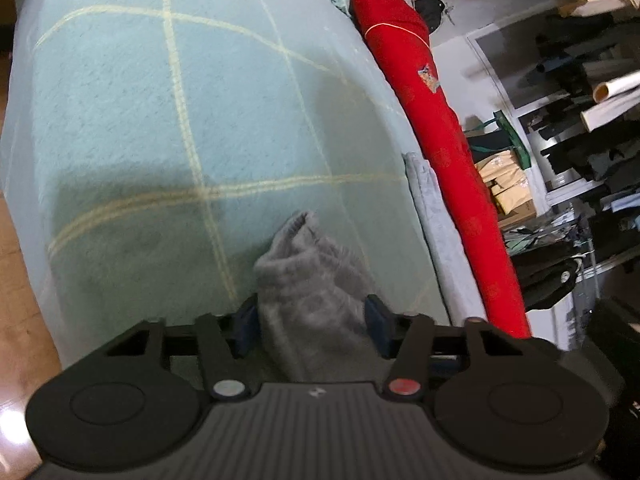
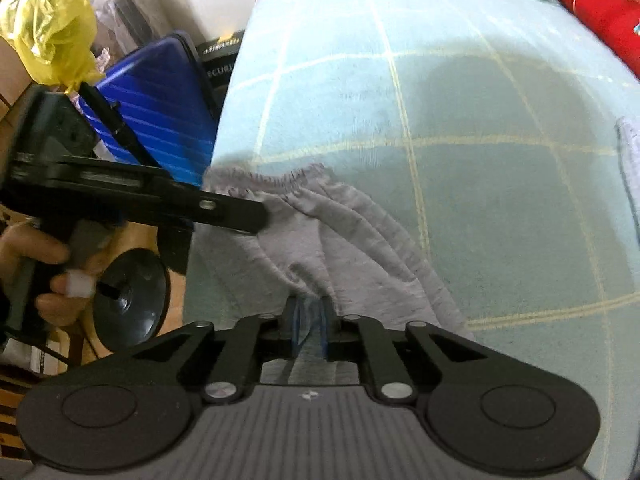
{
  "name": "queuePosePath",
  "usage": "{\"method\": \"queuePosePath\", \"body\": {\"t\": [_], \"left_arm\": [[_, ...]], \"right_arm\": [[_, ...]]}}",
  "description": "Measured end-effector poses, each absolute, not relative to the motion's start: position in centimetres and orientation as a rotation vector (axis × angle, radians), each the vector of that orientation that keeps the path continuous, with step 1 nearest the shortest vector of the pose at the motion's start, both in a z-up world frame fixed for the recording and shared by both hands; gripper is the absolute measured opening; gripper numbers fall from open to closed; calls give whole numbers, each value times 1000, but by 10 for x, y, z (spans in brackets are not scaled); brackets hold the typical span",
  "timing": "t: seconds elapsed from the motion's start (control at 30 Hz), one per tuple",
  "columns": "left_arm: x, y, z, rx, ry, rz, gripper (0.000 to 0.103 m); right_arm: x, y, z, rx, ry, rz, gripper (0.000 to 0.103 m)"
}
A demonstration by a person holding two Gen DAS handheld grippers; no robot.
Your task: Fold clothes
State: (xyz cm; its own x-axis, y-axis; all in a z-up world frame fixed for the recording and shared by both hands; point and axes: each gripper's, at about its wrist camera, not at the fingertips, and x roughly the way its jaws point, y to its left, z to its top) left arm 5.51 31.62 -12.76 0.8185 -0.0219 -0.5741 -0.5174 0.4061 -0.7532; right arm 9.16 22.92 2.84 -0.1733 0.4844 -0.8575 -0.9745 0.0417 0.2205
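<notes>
I have the grey sweatpants (image 2: 320,232) lying at the near edge of the bed (image 2: 460,120), on its pale blue checked blanket (image 1: 160,120). From my right wrist view the elastic waistband runs across the picture at the far end, and the garment's long axis comes back toward my camera, bunched into folds.

My right gripper (image 2: 310,312) has its jaws clenched on a pinch of the grey fabric. My left gripper (image 1: 312,320) has its jaws partly apart with a thick bunch of the same sweatpants filling the gap; in its own view the pads sit against the cloth on both sides, so it is grasping the sweatpants. In the right view I see that left gripper reaching in from the left, one finger laid on the waistband, with a hand (image 2: 44,276) on its handle.

The only writing I can read is part of a word, "ECURI", on a dark box (image 2: 218,68) beside the bed.

Around it stand a blue ribbed suitcase (image 2: 160,108) and a yellow plastic bag (image 2: 52,40). Along the far side of the bed lies a long red bolster (image 1: 436,152), with cluttered shelves (image 1: 580,140) beyond.
</notes>
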Motion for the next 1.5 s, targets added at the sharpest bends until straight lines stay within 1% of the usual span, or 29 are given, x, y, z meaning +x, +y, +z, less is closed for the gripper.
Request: {"method": "queuePosePath", "body": {"t": [0.1,0.17,0.23,0.27,0.3,0.43,0.5,0.6,0.63,0.67,0.7,0.77,0.93,1.07,1.17,1.2,1.23,1.27,1.3,1.33,1.4,1.5], "left_arm": [[60,318,-127,-1116,556,339,50],[61,317,-126,-1103,573,348,44],[62,317,-127,-1098,585,354,44],[62,318,-127,-1103,585,352,44],[62,319,-128,-1105,587,351,44],[64,322,-129,-1106,594,343,44],[64,323,-130,-1109,599,338,44],[64,325,-130,-1115,599,330,44],[64,325,-130,-1112,601,332,41],[64,325,-129,-1104,605,340,32],[63,324,-128,-1095,610,349,28],[62,323,-123,-1079,619,363,23],[48,325,-103,-1069,596,365,21],[45,328,-110,-1036,689,426,21],[40,332,-118,-1072,710,443,22],[38,332,-113,-1055,708,450,24],[35,333,-107,-1037,706,457,27],[33,333,-102,-1020,704,463,27],[31,334,-97,-1003,702,470,27],[28,334,-92,-989,696,474,28],[25,335,-80,-967,677,468,33],[29,332,-66,-911,668,441,35]], "right_arm": [[72,220,39,-744,895,1536,21],[57,214,43,-815,806,1563,25],[44,213,43,-850,778,1598,28],[39,213,43,-861,774,1618,34],[34,215,40,-871,780,1631,38],[23,227,12,-899,827,1626,38],[18,231,0,-949,814,1605,38],[9,233,-10,-1021,769,1584,35],[6,233,-10,-1033,758,1576,32],[5,234,-10,-1041,755,1569,21],[5,234,-9,-1047,755,1564,4],[11,237,-4,-1005,808,1564,4],[29,240,11,-793,1047,1637,4],[18,244,0,-782,1124,1654,5],[19,248,-3,-755,1155,1657,11],[21,248,-1,-731,1167,1658,14],[26,248,4,-703,1168,1656,18],[33,246,12,-672,1160,1653,29],[39,244,20,-640,1152,1650,32],[47,242,27,-614,1135,1635,33],[66,237,38,-580,1082,1573,42],[95,245,38,-619,976,1464,42]]}}
